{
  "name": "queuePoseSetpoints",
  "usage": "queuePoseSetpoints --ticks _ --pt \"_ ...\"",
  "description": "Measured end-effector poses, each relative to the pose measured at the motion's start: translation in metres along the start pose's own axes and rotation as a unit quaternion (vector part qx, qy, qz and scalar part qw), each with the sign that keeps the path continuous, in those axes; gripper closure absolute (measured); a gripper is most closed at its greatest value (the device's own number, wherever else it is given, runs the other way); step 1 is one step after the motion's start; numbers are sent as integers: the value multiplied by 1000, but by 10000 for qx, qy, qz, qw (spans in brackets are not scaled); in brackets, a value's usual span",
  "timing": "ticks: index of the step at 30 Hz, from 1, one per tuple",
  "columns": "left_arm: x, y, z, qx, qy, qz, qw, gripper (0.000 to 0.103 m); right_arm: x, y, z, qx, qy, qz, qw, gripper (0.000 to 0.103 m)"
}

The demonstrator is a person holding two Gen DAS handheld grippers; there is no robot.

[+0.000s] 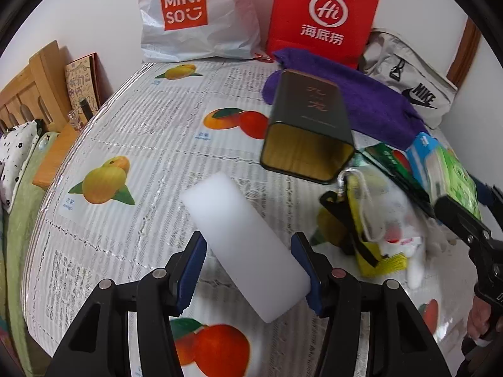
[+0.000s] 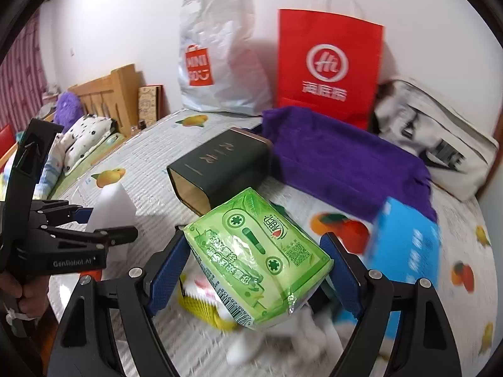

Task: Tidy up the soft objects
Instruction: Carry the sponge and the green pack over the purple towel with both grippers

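Note:
My left gripper (image 1: 248, 254) is shut on a white foam block (image 1: 243, 248) and holds it above the fruit-print table cover; the block also shows in the right wrist view (image 2: 111, 209). My right gripper (image 2: 257, 260) is shut on a green tissue pack (image 2: 261, 257), which also shows at the right of the left wrist view (image 1: 454, 177). A dark green tin (image 1: 309, 130) lies on its side with its open end facing me, also in the right wrist view (image 2: 220, 169). A purple towel (image 2: 342, 160) lies behind it.
A white MINISO bag (image 1: 196, 15), a red paper bag (image 1: 323, 15) and a grey Nike bag (image 1: 411, 81) stand at the back wall. A yellow mesh pouch (image 1: 369, 220) and a blue pack (image 2: 405, 245) lie right of the tin. A bed with a pillow (image 1: 15, 157) is left.

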State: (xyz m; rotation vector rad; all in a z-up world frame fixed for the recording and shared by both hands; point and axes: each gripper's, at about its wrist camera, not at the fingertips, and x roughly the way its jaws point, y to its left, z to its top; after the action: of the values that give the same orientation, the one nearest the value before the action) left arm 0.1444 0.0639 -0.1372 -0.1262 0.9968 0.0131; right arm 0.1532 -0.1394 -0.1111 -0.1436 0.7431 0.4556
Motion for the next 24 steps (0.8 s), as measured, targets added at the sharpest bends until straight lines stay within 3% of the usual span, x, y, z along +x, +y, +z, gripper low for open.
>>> queuePoseSetpoints --ticks 12,24 --pt "-2 -21 -12 193 7 -193 9996 49 -49 -47 -73 872 291 -510 9945 19" --pt "13 -29 -12 333 22 -19 9994 49 -32 -71 -109 1138 573 -603 9900 19"
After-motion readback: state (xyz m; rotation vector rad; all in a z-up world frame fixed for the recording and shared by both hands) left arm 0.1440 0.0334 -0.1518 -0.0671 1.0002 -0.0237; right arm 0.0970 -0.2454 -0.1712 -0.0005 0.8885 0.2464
